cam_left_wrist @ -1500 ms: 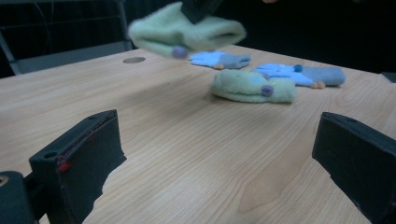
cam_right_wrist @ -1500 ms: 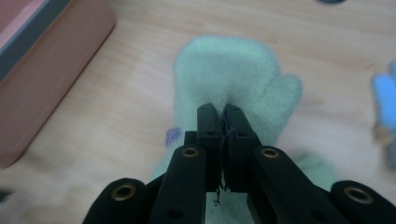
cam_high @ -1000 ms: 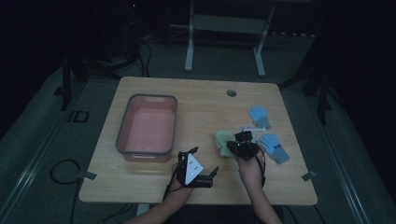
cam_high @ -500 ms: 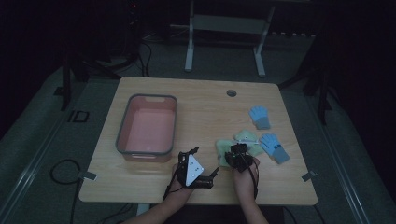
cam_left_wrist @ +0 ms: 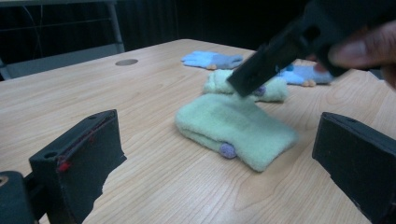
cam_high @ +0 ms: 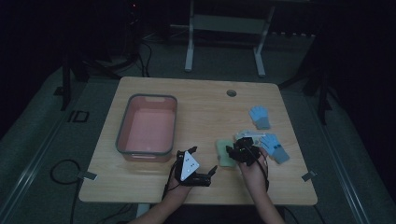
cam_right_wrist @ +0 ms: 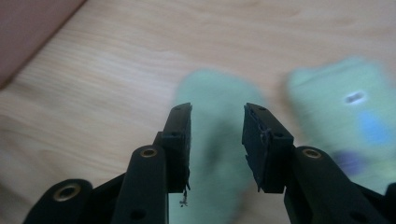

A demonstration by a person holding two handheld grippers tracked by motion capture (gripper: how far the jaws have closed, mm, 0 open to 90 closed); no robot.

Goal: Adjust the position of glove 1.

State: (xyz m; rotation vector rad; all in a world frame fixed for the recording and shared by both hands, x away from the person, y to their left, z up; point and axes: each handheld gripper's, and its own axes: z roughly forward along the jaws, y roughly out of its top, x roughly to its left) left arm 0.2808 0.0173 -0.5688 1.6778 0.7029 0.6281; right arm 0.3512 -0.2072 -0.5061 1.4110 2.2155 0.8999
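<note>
Right gripper (cam_high: 236,151) hangs over the near green mitten (cam_high: 225,152), which lies flat on the bench (cam_high: 201,100) toward the near edge, right of centre. In the right gripper view its fingers (cam_right_wrist: 180,140) stand partly spread, and they have just been opening; the mitten (cam_right_wrist: 212,140) shows blurred below the gap, with nothing pinched between the pads. We read this as lining up for a grasp: the gap straddles the mitten's width, so a straight descent would put one finger on each side.

Left gripper (cam_high: 198,173) rests at the near edge, between the tray (cam_high: 122,135) and the green mitten. Its fingers (cam_left_wrist: 77,158) are spread wide with only bare wood between them. It points toward the mitten (cam_left_wrist: 236,128), probably parked there so as to be ready to help or receive.

A second green mitten (cam_left_wrist: 243,86) lies just behind the first, touching or nearly so; we cannot tell which. Two blue gloves lie toward the right edge: one (cam_high: 259,116) farther back, one (cam_high: 275,147) just right of the right hand (cam_high: 252,170).

The pink tray with the grey rim sits on the left half, apparently empty, and is likely the destination for the handwear.

Room: the middle of the bench between tray and mittens is open, so a leftward carry meets nothing. Closest crowding is the second mitten behind the target and the left gripper beside it. The far half is bare apart from the cable hole (cam_high: 231,93).
</note>
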